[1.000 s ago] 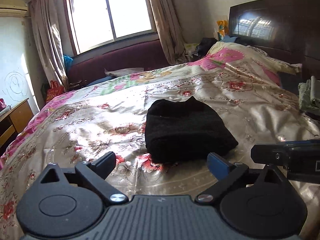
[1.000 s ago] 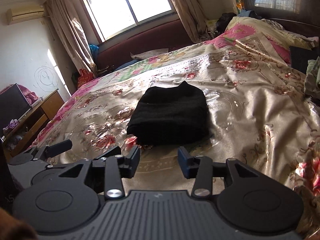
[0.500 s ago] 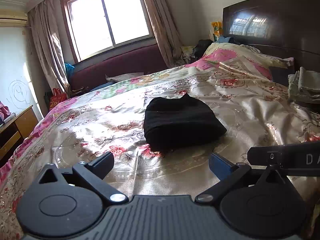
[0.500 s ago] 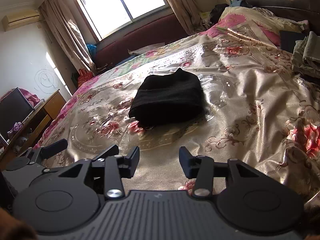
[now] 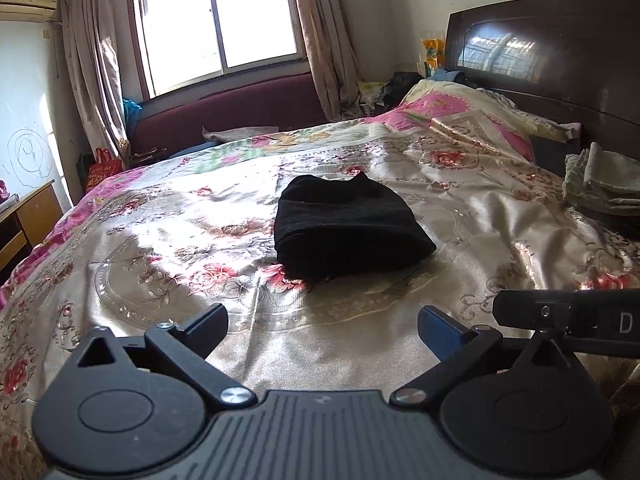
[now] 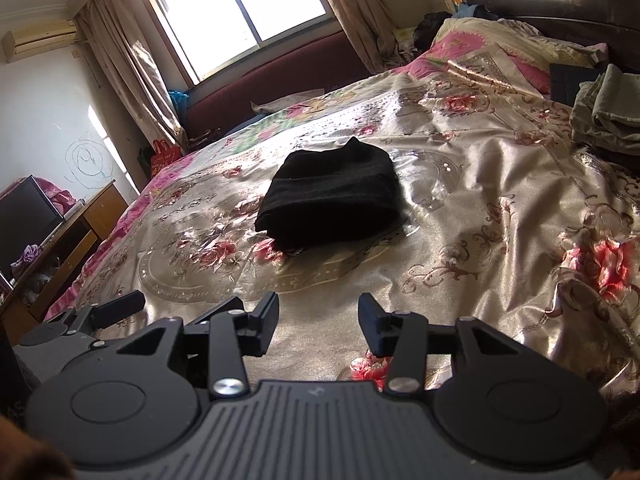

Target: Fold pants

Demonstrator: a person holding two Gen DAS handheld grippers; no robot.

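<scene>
The black pants [image 5: 348,228] lie folded into a compact bundle in the middle of the floral bedspread [image 5: 168,248]; they also show in the right wrist view [image 6: 332,200]. My left gripper [image 5: 322,330] is open and empty, held above the bed well short of the pants. My right gripper [image 6: 318,324] is open and empty, also back from the pants. The right gripper's body [image 5: 568,316] shows at the right edge of the left wrist view. The left gripper's finger [image 6: 120,306] shows at the lower left of the right wrist view.
A stack of folded grey-green clothes [image 5: 604,180] lies at the right side of the bed, also seen in the right wrist view [image 6: 604,120]. A dark headboard [image 5: 552,52] and pillows stand at the far right. A wooden desk [image 6: 68,236] with a screen stands left of the bed.
Both grippers have pulled back and up from the folded pants, which now look smaller and farther. The pants have not moved. Both grippers stay open.
</scene>
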